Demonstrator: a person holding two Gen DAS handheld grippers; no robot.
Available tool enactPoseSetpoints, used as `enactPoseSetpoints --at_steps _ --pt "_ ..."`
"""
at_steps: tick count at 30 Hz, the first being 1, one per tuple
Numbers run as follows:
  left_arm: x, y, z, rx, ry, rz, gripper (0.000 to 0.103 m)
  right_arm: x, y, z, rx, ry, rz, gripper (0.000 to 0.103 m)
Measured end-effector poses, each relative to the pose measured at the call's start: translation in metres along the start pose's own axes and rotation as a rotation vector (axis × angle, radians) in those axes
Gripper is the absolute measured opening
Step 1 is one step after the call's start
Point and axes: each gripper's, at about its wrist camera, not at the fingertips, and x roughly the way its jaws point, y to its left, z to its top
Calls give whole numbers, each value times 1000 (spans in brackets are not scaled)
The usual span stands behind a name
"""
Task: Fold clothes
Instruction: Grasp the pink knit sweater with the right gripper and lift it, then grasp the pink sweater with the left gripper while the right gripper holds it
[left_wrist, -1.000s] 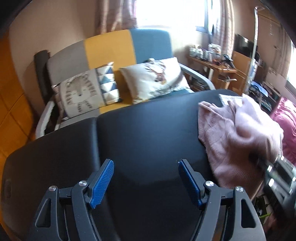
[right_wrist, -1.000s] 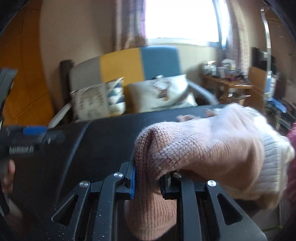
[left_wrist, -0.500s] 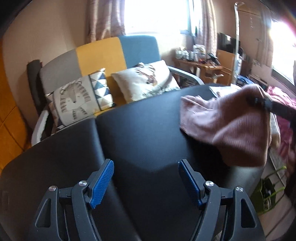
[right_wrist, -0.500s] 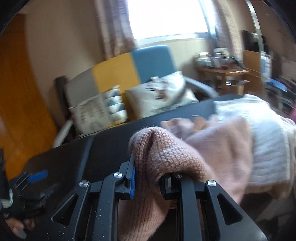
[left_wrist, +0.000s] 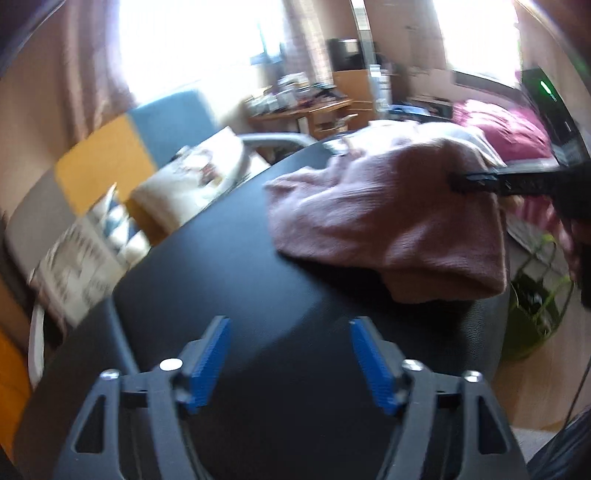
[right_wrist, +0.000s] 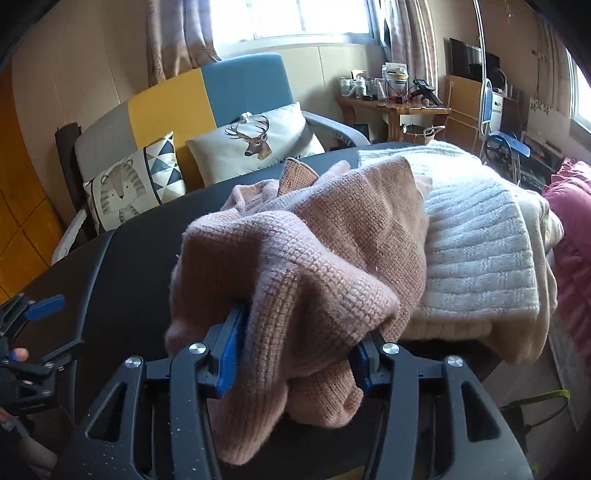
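Right wrist: two sweaters, pink sweater (right_wrist: 314, 258) between opening jaws; left jaws empty, closing.

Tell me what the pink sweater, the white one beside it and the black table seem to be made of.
Pink sweater: soft, fuzzy knit, probably wool or acrylic; visible stitch grid and loose fibres. White sweater: thicker ribbed knit, raised rows showing. Black table: smooth and slightly glossy, showing soft reflections; possibly plastic or faux leather, hard to tell.
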Motion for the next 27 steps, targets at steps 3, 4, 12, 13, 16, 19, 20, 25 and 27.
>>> enactPoseSetpoints --at_steps 3,4,12,13,16,19,20,25,27 --pt "21 -15 13 101 12 -30 60 3 0 2 -2 -1 -4 53" --pt "25 -21 16 111 19 -41 60 4 0 3 0 0 -4 53" --pt "63 -43 40 143 82 -40 60 20 -23 12 75 10 7 53" --pt "67 -45 41 157 80 -36 60 21 -25 13 77 8 8 53" --pt "75 -52 42 230 56 -16 60 23 -32 16 95 11 16 53" --pt "90 -55 46 259 61 -31 60 27 -38 17 113 14 20 53" --pt "95 -57 47 268 62 -37 60 29 -40 17 119 16 19 53" --pt "111 -62 62 250 57 -87 54 32 -47 19 145 15 23 53" --pt "114 -62 70 234 53 -105 53 31 -49 20 149 14 25 53"
